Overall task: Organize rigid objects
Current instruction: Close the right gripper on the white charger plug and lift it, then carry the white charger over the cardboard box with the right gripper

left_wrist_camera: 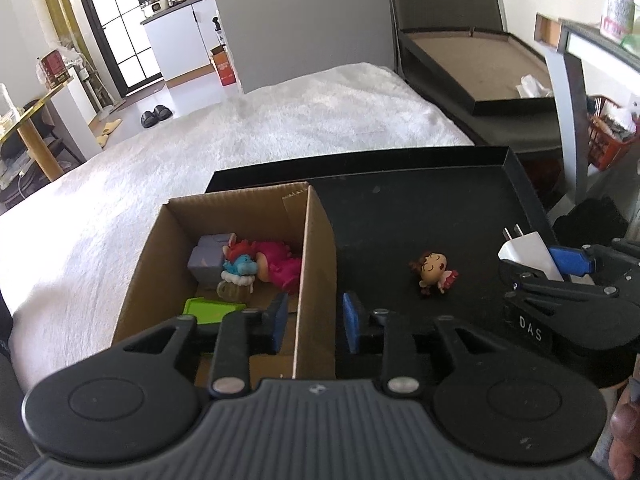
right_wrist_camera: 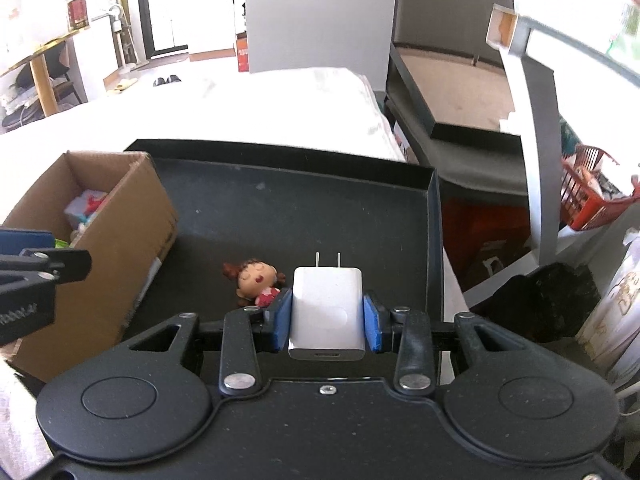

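My right gripper (right_wrist_camera: 327,316) is shut on a white wall charger (right_wrist_camera: 327,312), prongs pointing forward, held above the black tray (right_wrist_camera: 280,200); the charger also shows in the left wrist view (left_wrist_camera: 528,254). A small doll figurine (right_wrist_camera: 256,282) lies on the tray just left of the charger, also seen in the left wrist view (left_wrist_camera: 434,272). My left gripper (left_wrist_camera: 314,322) is open and straddles the right wall of the cardboard box (left_wrist_camera: 316,248). The box holds a pink toy (left_wrist_camera: 280,266), a blue figure (left_wrist_camera: 240,266), a lilac block (left_wrist_camera: 210,258) and a green item (left_wrist_camera: 210,310).
The tray and box rest on a white fluffy bed cover (left_wrist_camera: 280,120). A dark shelf unit (left_wrist_camera: 480,68) stands behind on the right, with a red basket (right_wrist_camera: 592,196) further right. A kitchen and doorway lie far left.
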Action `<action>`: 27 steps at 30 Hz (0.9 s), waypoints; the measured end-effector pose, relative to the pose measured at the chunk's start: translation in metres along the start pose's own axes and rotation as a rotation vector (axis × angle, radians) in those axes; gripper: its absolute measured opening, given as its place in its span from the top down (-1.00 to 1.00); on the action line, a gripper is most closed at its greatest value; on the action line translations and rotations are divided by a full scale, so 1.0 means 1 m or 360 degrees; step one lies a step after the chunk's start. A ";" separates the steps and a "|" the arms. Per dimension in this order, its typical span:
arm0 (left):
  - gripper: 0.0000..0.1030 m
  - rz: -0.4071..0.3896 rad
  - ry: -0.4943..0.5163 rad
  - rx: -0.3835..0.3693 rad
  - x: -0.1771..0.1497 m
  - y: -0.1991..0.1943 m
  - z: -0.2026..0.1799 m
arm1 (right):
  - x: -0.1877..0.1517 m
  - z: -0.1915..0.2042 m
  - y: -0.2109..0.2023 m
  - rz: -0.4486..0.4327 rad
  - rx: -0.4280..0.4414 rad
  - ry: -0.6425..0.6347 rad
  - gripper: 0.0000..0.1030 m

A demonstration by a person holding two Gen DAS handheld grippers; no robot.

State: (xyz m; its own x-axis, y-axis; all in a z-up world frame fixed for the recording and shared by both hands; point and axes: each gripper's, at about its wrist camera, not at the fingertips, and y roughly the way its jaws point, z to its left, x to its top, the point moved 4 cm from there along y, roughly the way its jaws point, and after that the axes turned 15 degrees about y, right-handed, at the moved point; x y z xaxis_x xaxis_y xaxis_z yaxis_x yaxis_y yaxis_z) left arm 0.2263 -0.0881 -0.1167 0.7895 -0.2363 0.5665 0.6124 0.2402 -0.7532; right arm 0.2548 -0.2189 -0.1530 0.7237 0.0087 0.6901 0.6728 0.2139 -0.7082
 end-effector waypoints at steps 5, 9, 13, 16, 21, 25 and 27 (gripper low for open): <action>0.34 -0.0028 -0.0061 -0.0019 -0.003 -0.010 0.014 | 0.004 0.009 -0.016 -0.0010 0.0017 0.0017 0.29; 0.10 -0.0054 -0.0091 -0.0034 -0.007 -0.017 0.026 | 0.008 0.020 -0.029 -0.0024 0.0044 0.0022 0.29; 0.00 -0.0077 -0.0143 -0.0039 -0.012 -0.021 0.040 | 0.012 0.033 -0.040 -0.0050 0.0051 -0.0003 0.29; -0.07 -0.0070 -0.0184 -0.0030 -0.016 -0.021 0.051 | 0.013 0.041 -0.044 -0.0065 0.0051 -0.0033 0.29; -0.14 -0.0068 -0.0253 -0.0040 -0.021 -0.022 0.067 | 0.016 0.057 -0.049 -0.0084 0.0042 -0.0091 0.29; -0.19 -0.0105 -0.0267 -0.0055 -0.021 -0.027 0.072 | 0.017 0.067 -0.053 -0.0107 0.0038 -0.0105 0.29; -0.21 -0.0114 -0.0269 -0.0060 -0.023 -0.027 0.074 | 0.017 0.073 -0.054 -0.0111 0.0040 -0.0117 0.29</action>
State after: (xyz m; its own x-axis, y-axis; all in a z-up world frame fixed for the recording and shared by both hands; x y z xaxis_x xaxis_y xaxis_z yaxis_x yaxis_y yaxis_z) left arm 0.1949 -0.0198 -0.0844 0.7415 -0.0896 0.6650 0.6680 0.1921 -0.7190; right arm 0.2196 -0.1587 -0.0921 0.6614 0.0644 0.7472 0.7163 0.2411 -0.6548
